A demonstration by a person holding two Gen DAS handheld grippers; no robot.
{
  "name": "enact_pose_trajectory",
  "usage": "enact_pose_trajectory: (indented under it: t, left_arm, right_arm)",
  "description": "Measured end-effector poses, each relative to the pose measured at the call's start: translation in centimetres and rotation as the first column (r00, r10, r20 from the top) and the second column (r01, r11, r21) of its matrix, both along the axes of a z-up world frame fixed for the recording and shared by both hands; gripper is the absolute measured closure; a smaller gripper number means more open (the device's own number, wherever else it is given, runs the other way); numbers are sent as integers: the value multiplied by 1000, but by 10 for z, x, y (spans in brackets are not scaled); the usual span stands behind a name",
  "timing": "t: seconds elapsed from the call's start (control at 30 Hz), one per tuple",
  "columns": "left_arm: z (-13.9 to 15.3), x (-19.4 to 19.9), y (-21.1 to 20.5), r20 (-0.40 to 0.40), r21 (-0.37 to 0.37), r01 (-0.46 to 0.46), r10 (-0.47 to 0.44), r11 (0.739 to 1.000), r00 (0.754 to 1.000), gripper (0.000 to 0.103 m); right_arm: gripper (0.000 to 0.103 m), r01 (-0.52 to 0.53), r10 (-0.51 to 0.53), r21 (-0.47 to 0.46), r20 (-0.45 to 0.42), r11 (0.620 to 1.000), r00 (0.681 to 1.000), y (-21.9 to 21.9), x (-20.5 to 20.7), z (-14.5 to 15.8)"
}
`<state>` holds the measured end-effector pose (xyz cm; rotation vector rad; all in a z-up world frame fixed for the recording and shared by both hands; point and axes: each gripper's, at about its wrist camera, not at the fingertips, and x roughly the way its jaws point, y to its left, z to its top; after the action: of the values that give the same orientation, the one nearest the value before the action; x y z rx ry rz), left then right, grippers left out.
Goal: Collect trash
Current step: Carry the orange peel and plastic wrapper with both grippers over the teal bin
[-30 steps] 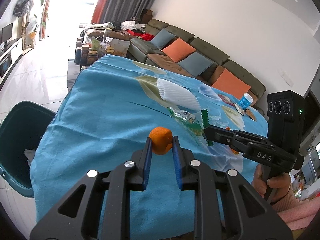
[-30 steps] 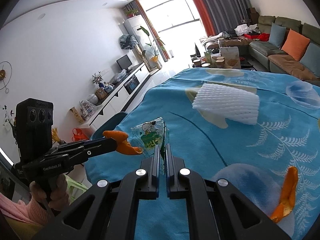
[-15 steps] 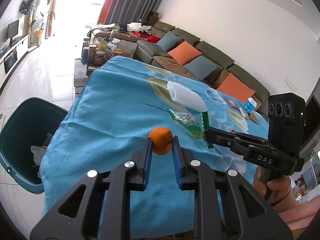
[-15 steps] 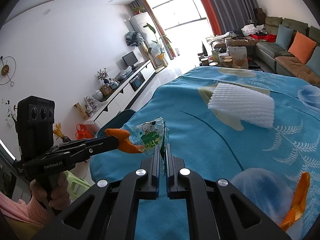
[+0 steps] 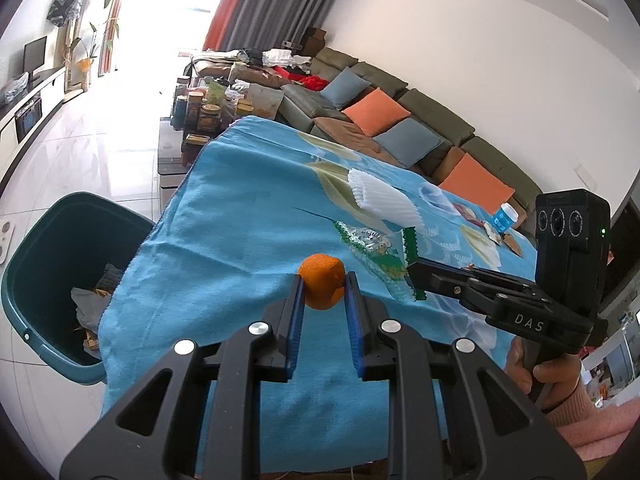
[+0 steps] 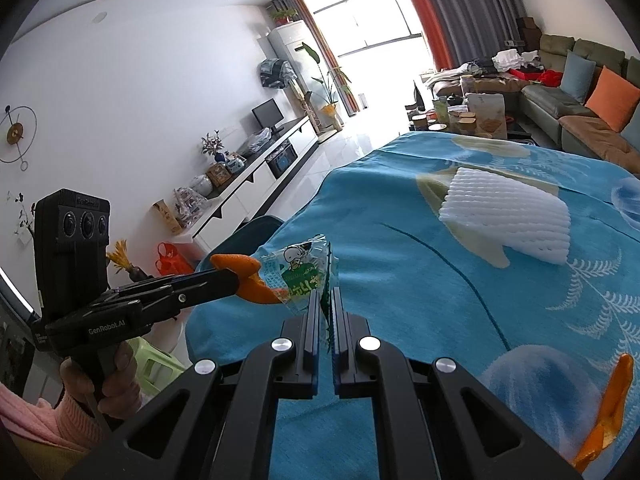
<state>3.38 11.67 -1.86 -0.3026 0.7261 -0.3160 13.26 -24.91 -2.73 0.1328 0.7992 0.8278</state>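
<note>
My left gripper (image 5: 323,280) is shut on a piece of orange peel (image 5: 322,286), held above the blue tablecloth (image 5: 240,216). The same peel (image 6: 250,276) shows in the right wrist view at the left gripper's tip. My right gripper (image 6: 326,300) is shut on a clear snack wrapper with green print (image 6: 302,276); in the left wrist view that wrapper (image 5: 380,248) hangs from its tip. A teal trash bin (image 5: 44,280) with some waste inside stands on the floor at the table's left edge, below and left of both grippers.
A white foam fruit net (image 6: 508,220) lies further up the table. Another orange peel strip (image 6: 608,408) lies near the right. A small blue-and-white cup (image 5: 505,216) and packets sit at the far end. A sofa (image 5: 400,120) and a cluttered low table (image 5: 208,112) stand beyond.
Both grippers have shifted slightly toward the table's left edge with their loads; more of the teal bin and its inside shows now. Grips are unchanged.
</note>
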Motion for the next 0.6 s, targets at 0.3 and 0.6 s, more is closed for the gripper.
enact_pose_trajectory:
  t: [0.3,0.6]
  left_arm:
    - [0,-1,10,1,-3,-16,16,1000,1000,83]
    - [-1,-3,18,-3,-8,-35,35,999,999,83]
  right_arm:
    - [99,-13,13,2,-2,1000,1000,5,2,0]
    - [99,-31,31,1,-2,1000,1000,11,1,-1]
